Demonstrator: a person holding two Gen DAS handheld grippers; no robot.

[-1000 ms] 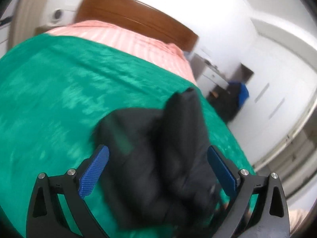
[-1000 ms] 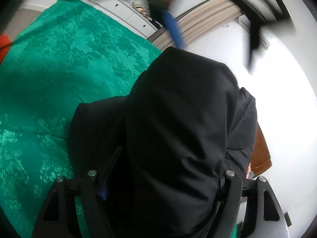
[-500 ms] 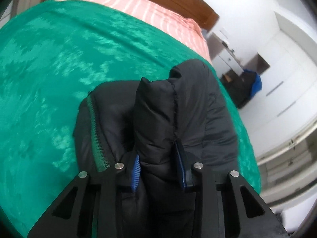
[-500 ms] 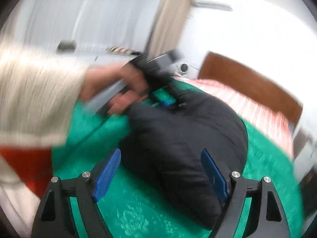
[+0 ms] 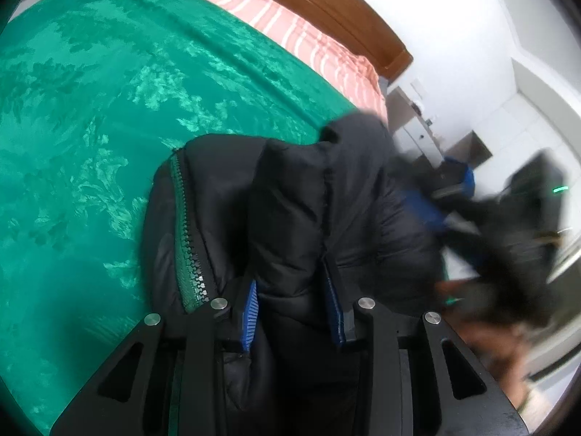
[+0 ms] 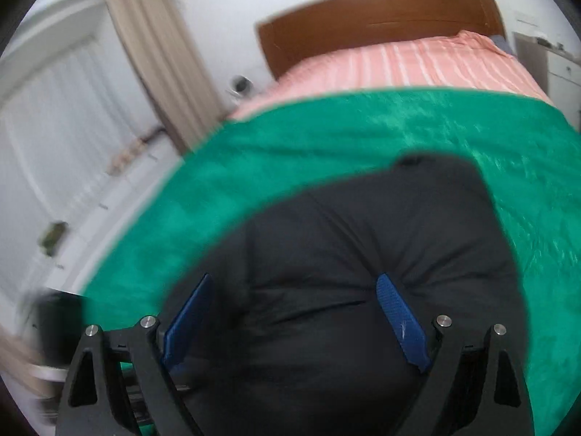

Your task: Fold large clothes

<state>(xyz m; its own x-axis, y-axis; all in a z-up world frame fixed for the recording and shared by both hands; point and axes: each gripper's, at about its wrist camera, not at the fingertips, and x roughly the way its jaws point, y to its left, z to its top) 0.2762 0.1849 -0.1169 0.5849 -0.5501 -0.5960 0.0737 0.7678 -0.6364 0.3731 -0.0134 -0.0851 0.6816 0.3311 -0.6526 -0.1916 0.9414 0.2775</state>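
My left hand-held gripper pinches a jacket fold, right hand-held gripper has just been opening wide, unclamped over it; keep pinch firm, flatten onto the bed.

black puffer jacket | bunched, green zipper | on green bedspread
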